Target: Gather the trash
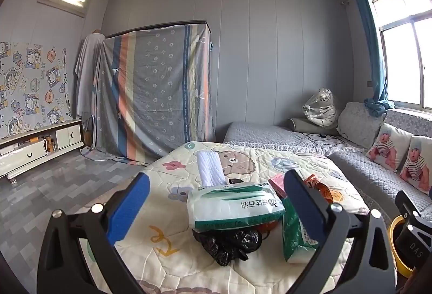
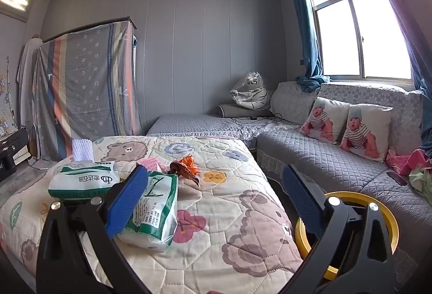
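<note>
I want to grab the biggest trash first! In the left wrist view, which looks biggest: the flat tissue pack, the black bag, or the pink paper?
1. Flat tissue pack
2. Black bag, though nearer the camera
3. Pink paper, partly hidden

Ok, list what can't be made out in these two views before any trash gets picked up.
- Yellow bin: inside hidden by the right gripper; cut off at the left view's edge.
- Black bag: partly under the white-green pack; unseen in the right view.
- Pink wrapper: half hidden by the left gripper.
</note>
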A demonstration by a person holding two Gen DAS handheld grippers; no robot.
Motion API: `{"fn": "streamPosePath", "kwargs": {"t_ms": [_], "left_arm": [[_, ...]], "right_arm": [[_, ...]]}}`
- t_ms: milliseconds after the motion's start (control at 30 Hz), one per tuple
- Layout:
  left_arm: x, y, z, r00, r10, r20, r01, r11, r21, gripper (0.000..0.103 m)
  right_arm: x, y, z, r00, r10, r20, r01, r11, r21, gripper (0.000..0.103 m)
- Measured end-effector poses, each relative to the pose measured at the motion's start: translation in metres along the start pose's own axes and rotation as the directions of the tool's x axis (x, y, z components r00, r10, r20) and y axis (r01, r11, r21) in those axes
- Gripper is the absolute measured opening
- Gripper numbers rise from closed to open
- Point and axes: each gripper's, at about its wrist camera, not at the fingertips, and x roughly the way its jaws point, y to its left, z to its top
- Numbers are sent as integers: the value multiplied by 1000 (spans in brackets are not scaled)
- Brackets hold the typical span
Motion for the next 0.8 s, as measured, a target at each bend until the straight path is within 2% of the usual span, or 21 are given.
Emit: {"fn": "streamPosePath", "kwargs": {"t_ms": [800], "left_arm": [[3, 3, 0, 1000, 1, -7, -1, 1000, 3, 96]], "right_arm": [[1, -3, -2, 1000, -4, 3, 4, 1000, 13, 95]]}}
